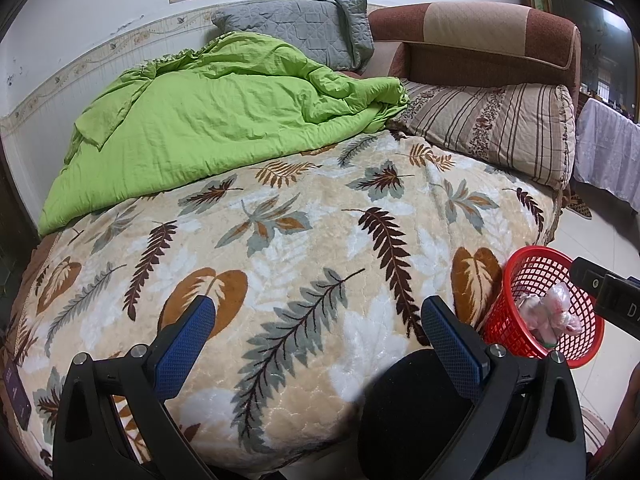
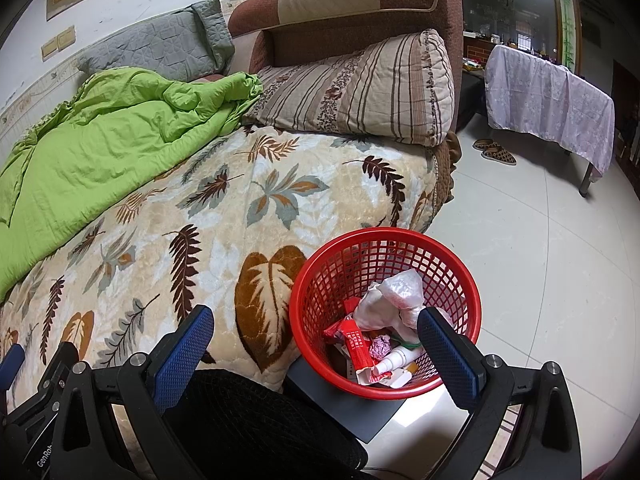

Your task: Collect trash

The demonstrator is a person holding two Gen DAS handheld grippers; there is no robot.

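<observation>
A red mesh basket (image 2: 316,280) stands on the floor beside the bed, also in the left wrist view (image 1: 516,276). It holds trash: crumpled white plastic (image 2: 394,296), a red wrapper (image 2: 354,340), a small white bottle (image 2: 398,358) and a pink wad (image 2: 380,346). My right gripper (image 2: 316,344) is open and empty, just above the basket's near rim. My left gripper (image 1: 318,334) is open and empty over the leaf-patterned blanket (image 1: 280,240). The right gripper's body (image 1: 608,292) shows at the right edge of the left wrist view.
A green quilt (image 1: 208,120) lies bunched at the back of the bed, with a striped pillow (image 1: 492,128), a grey pillow (image 1: 296,28) and a brown headboard (image 1: 480,36). A cloth-covered table (image 2: 548,96) and slippers (image 2: 494,152) stand on the tiled floor at the right.
</observation>
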